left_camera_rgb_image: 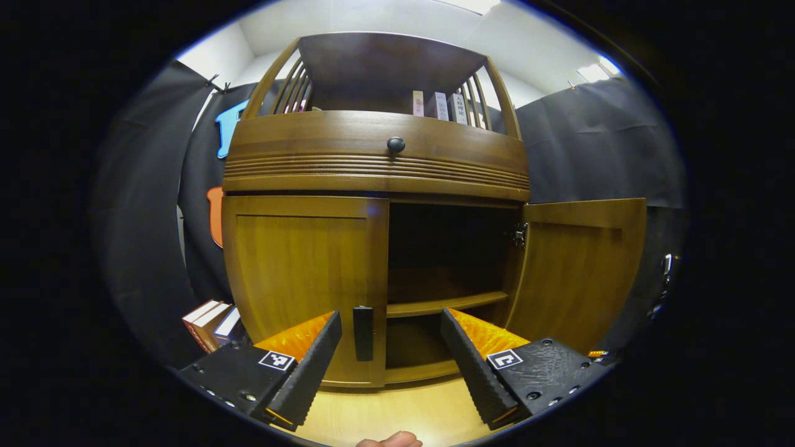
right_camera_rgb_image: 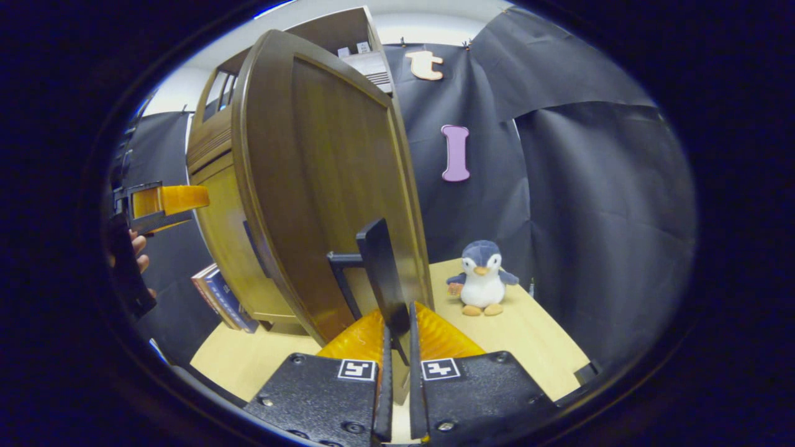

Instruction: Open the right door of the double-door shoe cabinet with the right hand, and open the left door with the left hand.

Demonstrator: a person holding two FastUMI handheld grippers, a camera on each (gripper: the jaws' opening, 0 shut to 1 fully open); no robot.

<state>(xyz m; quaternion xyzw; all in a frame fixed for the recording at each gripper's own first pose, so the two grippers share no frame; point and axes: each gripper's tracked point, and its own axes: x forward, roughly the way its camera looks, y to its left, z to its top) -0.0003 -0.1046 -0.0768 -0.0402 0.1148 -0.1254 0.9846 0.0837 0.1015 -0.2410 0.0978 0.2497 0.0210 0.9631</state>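
Left tool (left_camera_rgb_image: 390, 347), jaws wide open and holding nothing, points straight at the left handle (left_camera_rgb_image: 363, 333), which sits dead ahead in the gap between the fingers, a bit closer to the tool's left finger. The handle is a dark bar, long axis vertical, on the inner edge of the left door (left_camera_rgb_image: 304, 279), which is closed flush. Likely next: push forward, then close across the bar's width; no need to turn the tool. The left tool is the nearer one for this door.

Right tool (right_camera_rgb_image: 397, 329) is closed on the right handle (right_camera_rgb_image: 380, 273), which is pinched between both fingers. The right door (right_camera_rgb_image: 329, 186) is swung well out from the cabinet (left_camera_rgb_image: 372, 155), so the right half looks done. Beyond it, a penguin toy (right_camera_rgb_image: 481, 277) stands on the tabletop (right_camera_rgb_image: 534, 335), well clear.
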